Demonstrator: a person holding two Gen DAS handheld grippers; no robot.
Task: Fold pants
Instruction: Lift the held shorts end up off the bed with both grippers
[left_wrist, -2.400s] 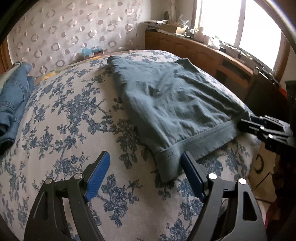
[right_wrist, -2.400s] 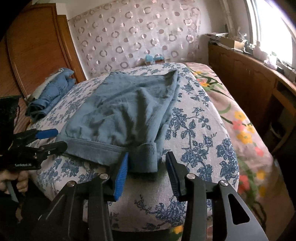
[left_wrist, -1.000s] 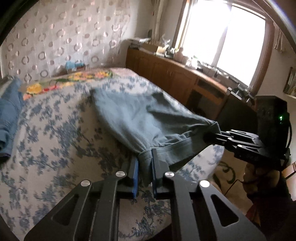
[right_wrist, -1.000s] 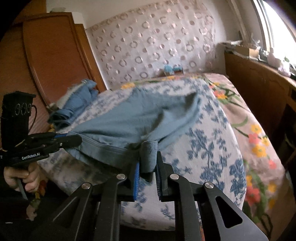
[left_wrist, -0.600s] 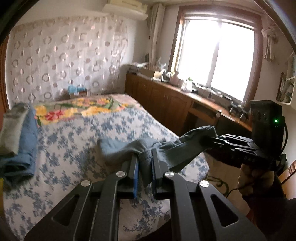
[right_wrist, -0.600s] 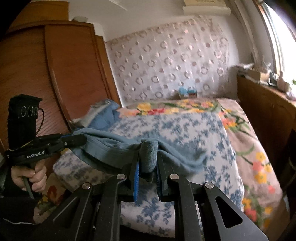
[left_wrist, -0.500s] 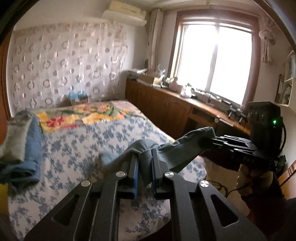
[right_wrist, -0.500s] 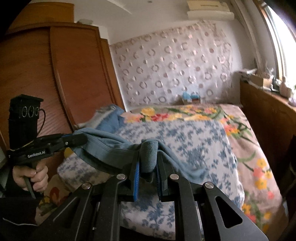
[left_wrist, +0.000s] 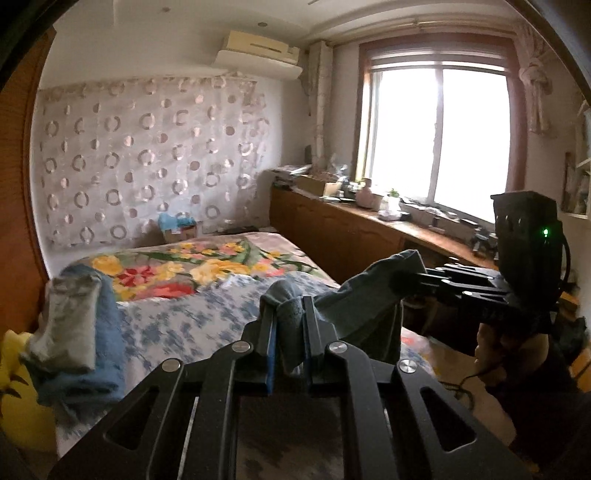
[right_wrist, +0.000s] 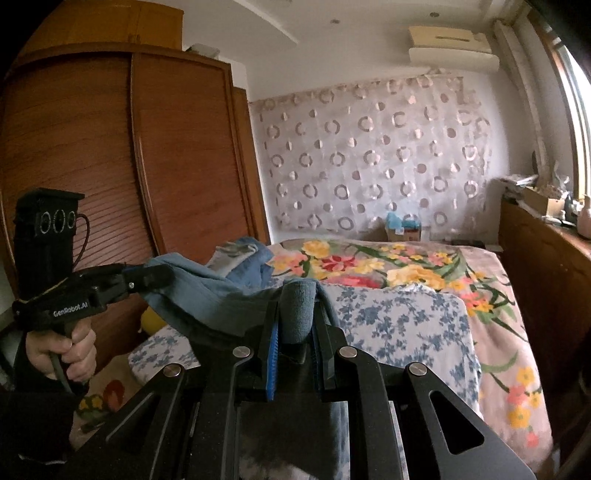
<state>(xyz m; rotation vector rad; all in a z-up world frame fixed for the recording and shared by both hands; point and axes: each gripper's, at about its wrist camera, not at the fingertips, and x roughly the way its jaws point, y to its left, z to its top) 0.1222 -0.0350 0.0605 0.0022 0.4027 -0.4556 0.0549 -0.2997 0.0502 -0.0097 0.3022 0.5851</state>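
Observation:
The blue-grey pants (left_wrist: 358, 306) hang in the air, stretched by the waistband between both grippers above the near end of the bed (left_wrist: 177, 325). My left gripper (left_wrist: 288, 321) is shut on one waistband corner; it also shows at the left of the right wrist view (right_wrist: 147, 277). My right gripper (right_wrist: 295, 321) is shut on the other corner (right_wrist: 297, 310); it also shows at the right of the left wrist view (left_wrist: 410, 277). The pants' lower part drops out of sight below the grippers.
A pile of folded blue and grey clothes (left_wrist: 74, 332) lies at the bed's left edge, also seen in the right wrist view (right_wrist: 243, 258). A wooden wardrobe (right_wrist: 129, 166) stands left of the bed. A long wooden cabinet (left_wrist: 351, 236) with clutter runs under the window (left_wrist: 436, 140).
Both grippers closed on the waistband corners and lifted the pants off the bed; the pants now hang clear of the bedspread, higher than half a second ago.

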